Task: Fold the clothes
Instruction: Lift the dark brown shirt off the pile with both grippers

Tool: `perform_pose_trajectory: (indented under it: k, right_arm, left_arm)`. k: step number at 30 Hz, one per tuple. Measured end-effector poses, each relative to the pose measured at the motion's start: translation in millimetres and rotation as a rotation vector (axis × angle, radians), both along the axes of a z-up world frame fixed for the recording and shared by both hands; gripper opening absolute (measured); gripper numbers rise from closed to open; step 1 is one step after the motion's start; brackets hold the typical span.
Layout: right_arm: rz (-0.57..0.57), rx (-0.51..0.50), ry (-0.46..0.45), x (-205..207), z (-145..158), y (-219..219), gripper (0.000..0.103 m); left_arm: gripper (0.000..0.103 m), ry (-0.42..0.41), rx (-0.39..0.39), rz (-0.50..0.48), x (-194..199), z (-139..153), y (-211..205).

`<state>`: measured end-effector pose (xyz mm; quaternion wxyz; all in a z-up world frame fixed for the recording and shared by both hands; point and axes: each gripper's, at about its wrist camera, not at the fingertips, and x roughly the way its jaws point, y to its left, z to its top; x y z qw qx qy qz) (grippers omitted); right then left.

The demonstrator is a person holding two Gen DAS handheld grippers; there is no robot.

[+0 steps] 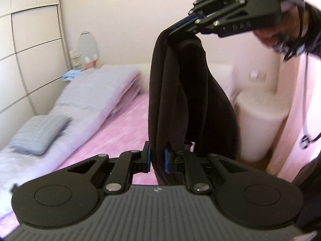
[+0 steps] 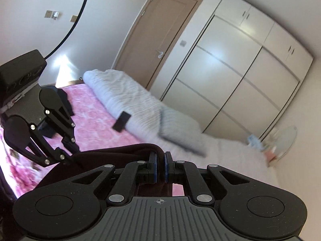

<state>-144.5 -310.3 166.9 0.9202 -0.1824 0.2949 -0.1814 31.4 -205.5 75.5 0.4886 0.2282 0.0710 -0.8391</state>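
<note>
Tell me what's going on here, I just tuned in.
A person is holding a dark brown fabric garment up in the air above the bed's pink patterned bedsheet, using both grippers. The left gripper pinches a lower part, the right gripper a higher edge. It isn't laid down yet.

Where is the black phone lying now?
In the right wrist view, the phone lies left of centre on the pink bed, against the edge of the grey quilt.

pink sheet (image 2: 94, 120): open | obstacles: phone (image 2: 121, 121), folded duvet (image 1: 90, 94)
</note>
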Motion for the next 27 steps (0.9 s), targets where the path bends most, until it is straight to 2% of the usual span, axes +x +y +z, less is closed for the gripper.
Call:
perform_pose_trajectory:
  k: [4, 8, 11, 13, 15, 17, 18, 20, 22, 26, 27]
  right_arm:
    - [-0.014, -0.077, 0.006, -44, 32, -18, 0.006]
    - [0.086, 0.009, 0.118, 39, -27, -83, 0.006]
    - [0.160, 0.073, 0.202, 102, -72, -132, 0.006]
    - [0.153, 0.105, 0.248, 148, -118, -158, 0.013]
    - [0.145, 0.123, 0.268, 186, -155, -180, 0.042]
    - [0.093, 0.156, 0.236, 183, -170, -195, 0.058]
    - [0.059, 0.184, 0.222, 178, -176, -203, 0.058]
    - [-0.015, 0.266, 0.217, 181, -198, -220, 0.058]
    - [-0.099, 0.374, 0.268, 165, -229, -236, 0.058]
    - [-0.259, 0.532, 0.372, 108, -285, -244, 0.058]
    - [-0.279, 0.569, 0.390, 105, -299, -246, 0.058]
  left_arm:
    - [0.011, 0.041, 0.018, 0.039, 5, -8, -26]
    - [0.016, 0.046, 0.107, 0.169, 20, -52, -65]
    - [0.023, 0.029, 0.225, 0.366, 53, -114, -110]
    - [0.023, -0.014, 0.326, 0.524, 81, -156, -133]
    - [0.023, -0.014, 0.414, 0.641, 112, -185, -142]
    - [0.025, -0.010, 0.459, 0.716, 138, -203, -142]
    - [0.028, -0.014, 0.476, 0.739, 148, -210, -142]
    - [0.029, -0.032, 0.508, 0.760, 158, -220, -142]
    - [0.031, -0.057, 0.529, 0.737, 167, -232, -146]
    - [0.044, -0.155, 0.551, 0.589, 141, -256, -167]
    - [0.044, -0.178, 0.556, 0.554, 133, -265, -174]
